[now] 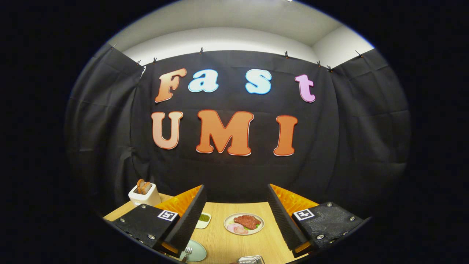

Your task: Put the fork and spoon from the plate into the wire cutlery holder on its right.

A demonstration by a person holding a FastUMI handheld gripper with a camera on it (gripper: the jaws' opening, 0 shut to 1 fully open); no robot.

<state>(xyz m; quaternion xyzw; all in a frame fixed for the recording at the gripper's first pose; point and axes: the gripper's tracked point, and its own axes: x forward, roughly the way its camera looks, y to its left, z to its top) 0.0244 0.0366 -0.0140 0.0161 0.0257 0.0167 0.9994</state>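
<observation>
My gripper is held high above a wooden table, open, with nothing between its fingers. Low down, just inside the left finger, a pale green plate shows part of its rim. The tines of a fork rest on that plate; the spoon is hidden. To the right of the plate, the top of the wire cutlery holder pokes into sight between the fingers.
Between the fingers, farther off, a white plate of meat and ham slices sits on the table. A small dish of green bits lies beside the left finger. A white toaster with toast stands at the table's far left corner.
</observation>
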